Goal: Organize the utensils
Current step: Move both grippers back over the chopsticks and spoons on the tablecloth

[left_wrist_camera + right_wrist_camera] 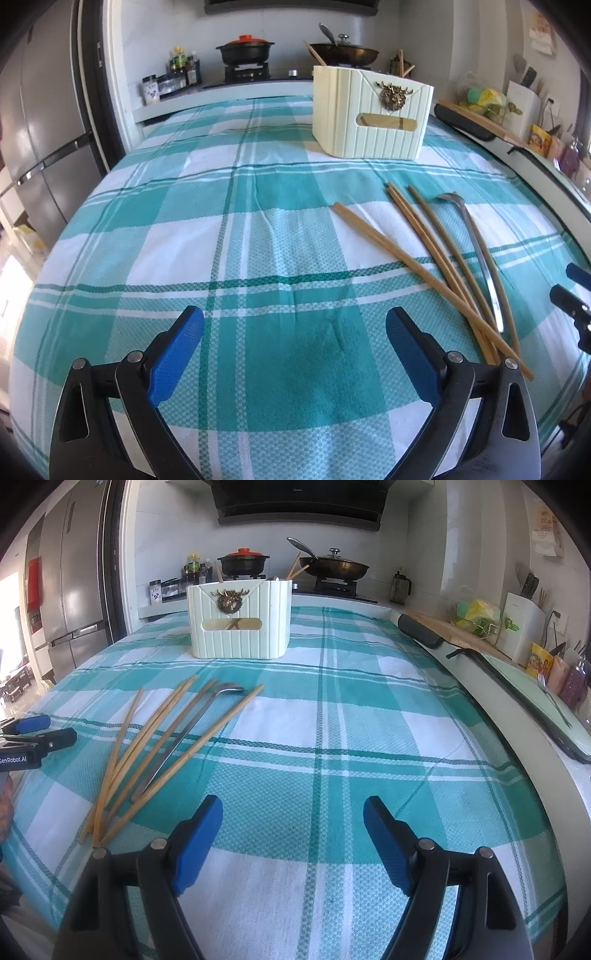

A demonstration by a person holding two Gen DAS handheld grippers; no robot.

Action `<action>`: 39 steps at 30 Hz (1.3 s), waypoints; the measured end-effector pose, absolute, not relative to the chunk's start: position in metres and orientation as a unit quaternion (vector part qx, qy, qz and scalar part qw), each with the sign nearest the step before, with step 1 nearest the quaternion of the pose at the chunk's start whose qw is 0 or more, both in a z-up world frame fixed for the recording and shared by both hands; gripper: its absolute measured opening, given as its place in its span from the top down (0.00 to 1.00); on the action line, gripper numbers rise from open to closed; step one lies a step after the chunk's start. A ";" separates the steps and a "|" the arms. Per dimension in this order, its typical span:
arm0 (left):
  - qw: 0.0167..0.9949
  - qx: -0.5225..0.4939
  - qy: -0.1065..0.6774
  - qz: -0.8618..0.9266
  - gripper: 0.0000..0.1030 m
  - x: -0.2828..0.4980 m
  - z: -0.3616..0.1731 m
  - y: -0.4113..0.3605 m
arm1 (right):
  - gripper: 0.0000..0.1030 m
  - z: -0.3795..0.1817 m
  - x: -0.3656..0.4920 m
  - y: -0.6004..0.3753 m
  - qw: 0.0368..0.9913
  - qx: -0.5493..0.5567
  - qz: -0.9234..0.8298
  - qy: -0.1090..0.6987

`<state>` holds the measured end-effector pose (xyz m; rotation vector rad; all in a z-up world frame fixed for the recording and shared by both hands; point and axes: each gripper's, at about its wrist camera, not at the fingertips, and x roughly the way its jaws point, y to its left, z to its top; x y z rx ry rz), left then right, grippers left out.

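Observation:
Several wooden chopsticks [417, 258] and a metal spoon [480, 254] lie fanned out on the teal checked cloth. A cream ribbed utensil holder [369, 114] with a brass deer emblem stands behind them, holding a few chopsticks. My left gripper [294, 334] hovers open over bare cloth, left of the chopsticks. In the right wrist view the chopsticks [159, 746] and spoon [192, 734] lie left of my right gripper [293, 825], which is open and holds nothing. The holder [238, 622] stands at the back. Each gripper's blue tips show at the other view's edge.
A stove with a black pot [245, 50] and a wok [343, 51] sits behind the table. A fridge [48, 129] stands at the left. A counter with a knife block [524, 627], jars and a cutting board [454, 631] runs along the right.

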<state>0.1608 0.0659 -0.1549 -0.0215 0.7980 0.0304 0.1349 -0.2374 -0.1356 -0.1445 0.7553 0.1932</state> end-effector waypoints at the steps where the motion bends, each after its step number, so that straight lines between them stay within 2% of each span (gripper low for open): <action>1: 0.921 -0.010 0.389 0.014 0.04 0.161 -0.155 0.066 | 0.22 -0.137 0.136 -0.237 0.921 -0.069 0.094 0.371; 17: 0.920 -0.010 0.391 0.012 0.04 0.163 -0.155 0.064 | 0.22 -0.142 0.143 -0.206 0.909 -0.078 0.132 0.387; 24: 0.918 -0.050 0.391 -0.055 0.04 0.170 -0.144 0.033 | 0.22 -0.143 0.131 -0.186 0.900 -0.114 0.170 0.384; 30: 0.904 0.047 0.424 -0.034 0.03 0.194 -0.159 -0.010 | 0.22 -0.140 0.116 -0.162 0.894 -0.141 0.216 0.366; 39: 0.895 -0.009 0.446 -0.022 0.03 0.186 -0.162 0.033 | 0.22 -0.140 0.121 -0.181 0.900 -0.105 0.192 0.378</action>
